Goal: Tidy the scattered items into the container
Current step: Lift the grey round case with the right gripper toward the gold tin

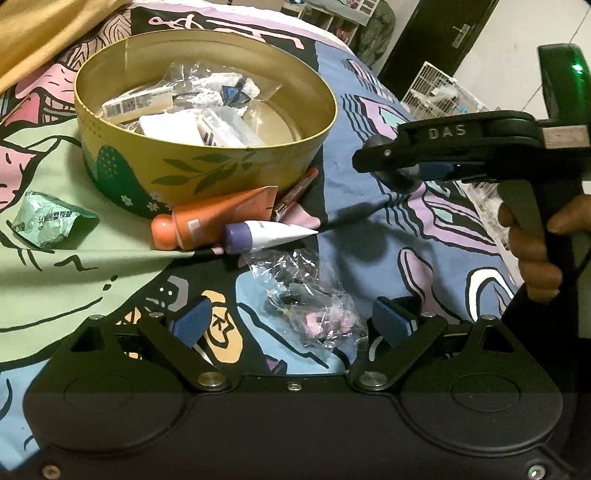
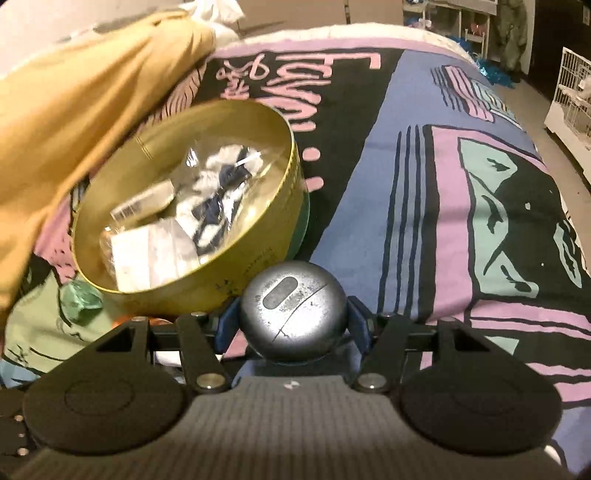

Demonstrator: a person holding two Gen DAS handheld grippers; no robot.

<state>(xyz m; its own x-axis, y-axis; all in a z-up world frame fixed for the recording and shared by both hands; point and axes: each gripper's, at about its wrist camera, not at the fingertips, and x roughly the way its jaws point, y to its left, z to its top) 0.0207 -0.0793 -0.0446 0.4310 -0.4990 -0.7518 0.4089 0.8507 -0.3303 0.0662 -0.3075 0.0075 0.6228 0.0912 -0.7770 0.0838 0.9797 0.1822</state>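
Observation:
A round gold tin (image 1: 207, 158) with leaf print stands on the bed, with several packets and small boxes inside. In front of it lie an orange tube (image 1: 218, 218), a white tube with a purple cap (image 1: 266, 234), a thin red stick (image 1: 295, 190) and a green packet (image 1: 48, 219). A crumpled clear bag (image 1: 310, 306) lies just ahead of my left gripper (image 1: 291, 319), which is open with nothing held. My right gripper (image 2: 291, 321) is shut on a grey round ball-like thing (image 2: 295, 314), in the air right of the tin (image 2: 258, 258). The left wrist view shows that gripper (image 1: 391, 166) from the side.
The patterned bedspread (image 2: 406, 184) covers the whole surface. A yellow cloth (image 2: 74, 92) is bunched behind the tin on the left. A hand (image 1: 532, 251) holds the right gripper's handle. A white wire cage (image 1: 436, 88) and a dark door (image 1: 443, 33) stand beyond the bed.

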